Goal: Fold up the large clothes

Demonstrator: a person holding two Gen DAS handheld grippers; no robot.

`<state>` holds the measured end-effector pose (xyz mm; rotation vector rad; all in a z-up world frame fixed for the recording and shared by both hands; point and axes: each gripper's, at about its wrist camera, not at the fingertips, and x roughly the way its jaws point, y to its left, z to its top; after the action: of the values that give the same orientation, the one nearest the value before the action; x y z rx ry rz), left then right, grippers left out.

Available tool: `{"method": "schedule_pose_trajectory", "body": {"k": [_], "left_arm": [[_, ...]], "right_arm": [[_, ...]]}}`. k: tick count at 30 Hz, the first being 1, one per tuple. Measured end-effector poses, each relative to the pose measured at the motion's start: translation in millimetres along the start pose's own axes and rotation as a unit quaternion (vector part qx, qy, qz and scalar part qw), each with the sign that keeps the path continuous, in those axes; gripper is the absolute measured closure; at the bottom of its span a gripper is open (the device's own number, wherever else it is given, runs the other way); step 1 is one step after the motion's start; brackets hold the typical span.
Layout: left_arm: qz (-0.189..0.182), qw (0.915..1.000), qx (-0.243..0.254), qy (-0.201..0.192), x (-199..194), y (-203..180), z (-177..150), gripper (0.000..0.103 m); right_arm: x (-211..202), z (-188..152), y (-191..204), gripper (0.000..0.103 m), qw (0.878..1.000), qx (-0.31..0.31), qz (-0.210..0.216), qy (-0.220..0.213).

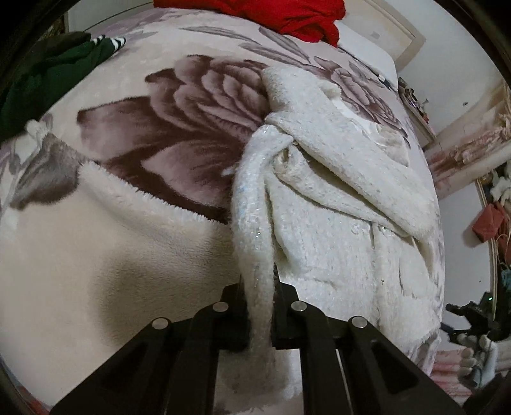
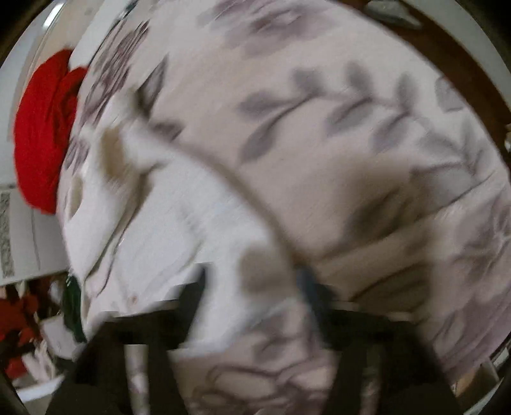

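Observation:
A fluffy white garment (image 1: 335, 223) lies crumpled on the flowered blanket (image 1: 153, 134) on the bed. My left gripper (image 1: 260, 306) is shut on a white strip of that garment, which runs up from the jaws toward the pile. The right wrist view is badly blurred. In it the white garment (image 2: 166, 223) lies at the left on the blanket (image 2: 351, 127). My right gripper (image 2: 252, 287) stands wide apart over the garment's edge, with nothing clearly pinched between its fingers.
A red garment (image 1: 287, 16) lies at the bed's far end, also in the right wrist view (image 2: 41, 127). A dark green garment (image 1: 48, 73) lies at the far left. The bed's right edge (image 1: 437, 223) drops toward a cluttered floor.

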<state>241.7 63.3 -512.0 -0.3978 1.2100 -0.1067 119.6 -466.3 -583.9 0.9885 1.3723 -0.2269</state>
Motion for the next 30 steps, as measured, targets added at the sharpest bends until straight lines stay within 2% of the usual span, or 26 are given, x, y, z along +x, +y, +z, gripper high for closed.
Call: {"method": "schedule_pose_trajectory", "body": {"k": [2,4,5,6,7,8,9,15,18,22,25,28,30], "left_arm": [[-0.004,0.9999,-0.012,0.002,3.8,4.9,-2.7,0.097],[-0.006,0.9998,-0.021,0.002,3.5,9.4,-6.8,0.097],[-0.005,0.9997,-0.024,0.001,3.4,11.1,-7.9,0.097],[-0.006,0.9997,-0.023,0.0,1.9,11.6,-8.9,0.097],[-0.006,0.9997,-0.022,-0.001,-1.3,10.7,-10.6,0.097],[-0.006,0.9998,-0.02,-0.004,-4.7,10.0,-10.7,0.097],[-0.008,0.9998,-0.018,-0.006,-9.3,8.9,-10.8,0.097],[-0.028,0.9994,-0.015,-0.014,-53.0,4.3,-17.6,0.098],[-0.026,0.9994,-0.022,0.0,-81.4,8.2,-37.8,0.098],[-0.002,0.9979,-0.046,0.045,-104.2,30.1,-86.9,0.098],[0.019,0.994,-0.066,0.084,-92.6,47.7,-116.5,0.095],[0.084,0.9879,-0.065,0.113,-76.5,51.3,-123.0,0.093],[0.112,0.9861,-0.052,0.112,-77.1,47.6,-119.5,0.093]], "right_arm": [[27.6,10.8,-12.1,0.03,0.998,0.017,0.048,0.047],[56.9,12.9,-14.1,0.03,0.993,0.023,0.07,0.093],[66.2,13.8,-9.6,0.032,0.992,0.018,0.074,0.096],[70.7,10.0,-2.8,0.049,0.995,0.003,0.06,0.082],[73.5,6.0,2.1,0.072,0.995,-0.001,0.061,0.082],[72.6,-0.3,6.6,0.086,0.993,0.011,0.079,0.084],[66.0,-5.2,12.4,0.089,0.993,0.012,0.086,0.076],[-7.6,-44.4,10.7,0.092,0.992,0.038,0.109,0.048],[-45.1,-70.7,-4.1,0.092,0.994,0.04,0.091,0.049],[-74.5,-116.2,-45.8,0.092,0.993,0.052,0.053,0.087],[-57.3,-138.5,-70.0,0.091,0.991,0.049,0.018,0.123],[-30.2,-135.3,-78.4,0.075,0.987,0.015,-0.044,0.156],[-28.0,-133.7,-76.7,0.07,0.984,-0.007,-0.083,0.159]]}}
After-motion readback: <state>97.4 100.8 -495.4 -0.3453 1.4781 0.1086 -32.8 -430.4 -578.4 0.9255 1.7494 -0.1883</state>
